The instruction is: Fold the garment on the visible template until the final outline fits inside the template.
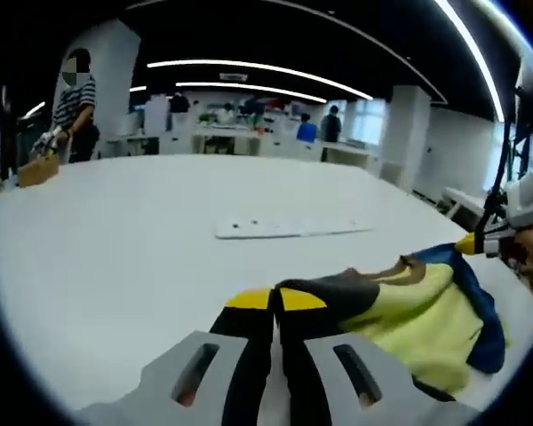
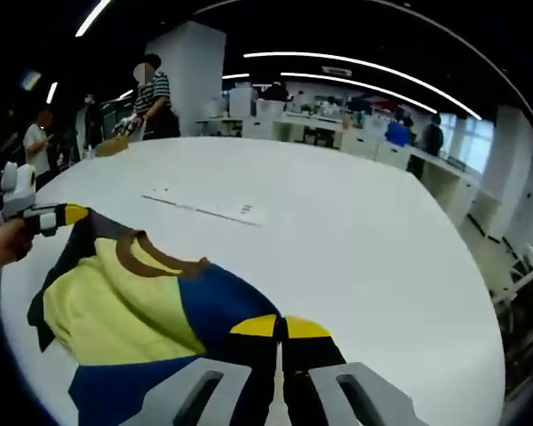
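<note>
Garment (image 2: 151, 306) on white table (image 2: 355, 248), left gripper (image 1: 275, 300) and right gripper (image 2: 281, 327) clamped on it

The left gripper (image 1: 276, 302), with grey jaws and yellow tips, is seen with its jaws pressed together on dark cloth of the yellow and blue garment (image 1: 426, 311). The right gripper (image 2: 280, 328) is likewise closed on the blue edge of the garment. A hand (image 2: 7, 241) is seen behind the left gripper.
</note>
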### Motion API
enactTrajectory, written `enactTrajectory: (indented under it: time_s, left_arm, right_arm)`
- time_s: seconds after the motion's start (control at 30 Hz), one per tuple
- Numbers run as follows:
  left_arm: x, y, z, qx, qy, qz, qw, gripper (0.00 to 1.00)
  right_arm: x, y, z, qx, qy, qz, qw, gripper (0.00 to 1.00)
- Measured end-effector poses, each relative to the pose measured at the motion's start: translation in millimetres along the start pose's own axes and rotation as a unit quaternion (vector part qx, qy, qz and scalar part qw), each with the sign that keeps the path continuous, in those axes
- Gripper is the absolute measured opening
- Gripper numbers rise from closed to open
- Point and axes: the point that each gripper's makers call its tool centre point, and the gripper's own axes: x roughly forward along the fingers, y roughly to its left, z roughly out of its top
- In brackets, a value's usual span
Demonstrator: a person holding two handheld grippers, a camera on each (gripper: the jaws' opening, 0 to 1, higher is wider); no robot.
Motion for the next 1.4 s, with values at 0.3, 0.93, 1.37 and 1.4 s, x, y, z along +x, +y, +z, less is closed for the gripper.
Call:
enactTrajectory:
  time_s: [0.3, 0.93, 1.37, 1.4]
  left_arm:
    - [-5.2, 2.3, 6.8, 0.017, -0.007, 0.004, 0.9998, 0.06]
    - [-64.6, -24.9, 31.6, 0.013, -0.055, -0.06, 0.9966, 0.45]
    - [-116.3, -35.7, 19.3, 0.01, -0.053, -0.083, 0.9951, 0.6]
    - [-118.9, -37.4, 18.1, 0.011, -0.052, -0.085, 0.9949, 0.61]
  right_arm:
    - [-0.4, 3.3, -1.8, 0.034, 0.003, 0.025, 0.9991, 0.02]
    - [-52.8, 61.2, 14.3, 0.002, -0.017, 0.143, 0.9895, 0.67]
    - [-101.9, 114.8, -2.9, -0.018, -0.021, 0.234, 0.9719, 0.78]
    - [-104.3, 116.9, -5.0, -0.019, -0.02, 0.237, 0.9712, 0.78]
